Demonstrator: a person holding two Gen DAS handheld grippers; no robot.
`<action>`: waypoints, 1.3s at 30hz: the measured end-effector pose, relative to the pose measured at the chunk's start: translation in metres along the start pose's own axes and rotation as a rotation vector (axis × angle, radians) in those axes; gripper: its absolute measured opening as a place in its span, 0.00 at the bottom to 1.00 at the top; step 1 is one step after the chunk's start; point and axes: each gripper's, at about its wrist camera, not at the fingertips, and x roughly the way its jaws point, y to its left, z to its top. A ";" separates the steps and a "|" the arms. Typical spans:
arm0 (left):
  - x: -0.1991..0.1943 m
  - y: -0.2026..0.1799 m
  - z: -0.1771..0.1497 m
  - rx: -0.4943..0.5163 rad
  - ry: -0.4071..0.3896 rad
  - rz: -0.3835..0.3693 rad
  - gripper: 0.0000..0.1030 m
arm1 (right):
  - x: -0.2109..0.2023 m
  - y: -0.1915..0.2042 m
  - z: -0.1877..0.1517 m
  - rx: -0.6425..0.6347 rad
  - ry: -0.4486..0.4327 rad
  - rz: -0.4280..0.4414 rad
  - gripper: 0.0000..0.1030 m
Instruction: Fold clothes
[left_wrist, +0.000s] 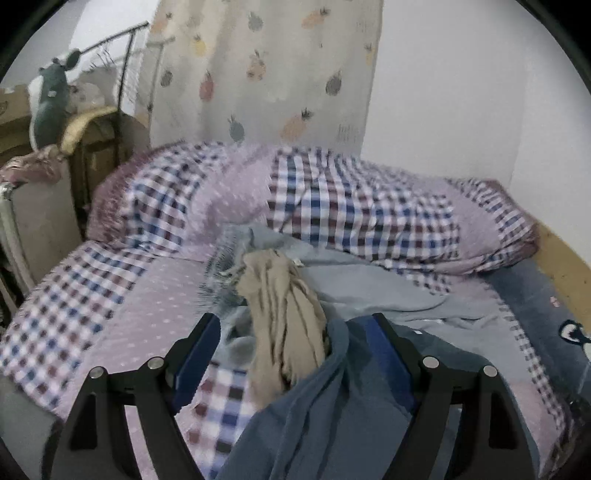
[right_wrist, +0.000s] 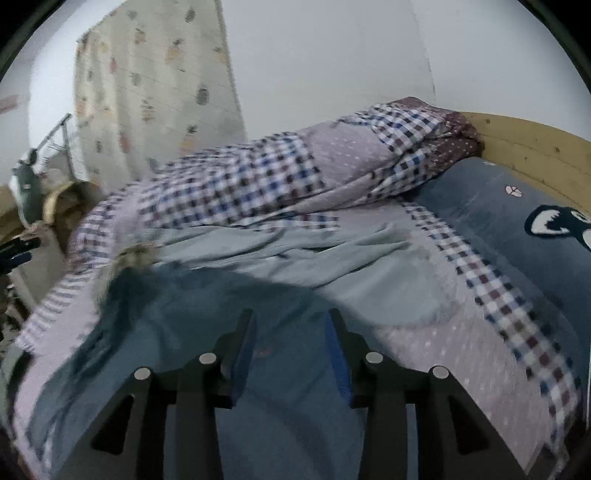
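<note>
Step in hand: judged as sorting the pile and spreading a garment before the first fold; nothing on the bed looks folded yet.
Left tool: jaws wide apart; a dark blue garment is draped over its right finger, and a beige striped garment hangs bunched between the fingers. Whether either is pinched cannot be told; nothing looks clamped.
Right tool: jaws parted, nothing between them, poised just above the blue cloth.
Clothes: the dark blue garment lies rumpled along the near edge of the bed; a pale grey-blue garment lies crumpled behind it, toward the rolled checked quilt at the far edge.
Next move calls for: probably closing the right tool on an edge or corner of the blue cloth, with the left taking another corner, then pulling it flat.
Risk: the beige piece may drag along, tangled.
</note>
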 end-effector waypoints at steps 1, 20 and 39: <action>-0.024 0.004 -0.002 -0.005 -0.022 -0.006 0.82 | -0.016 0.006 -0.006 -0.002 -0.001 0.022 0.40; -0.398 0.051 -0.110 -0.013 -0.320 -0.168 0.91 | -0.347 0.100 -0.093 -0.242 -0.119 0.537 0.80; -0.241 0.047 -0.327 -0.425 0.176 -0.294 0.93 | -0.260 -0.024 -0.197 0.315 0.027 0.307 0.83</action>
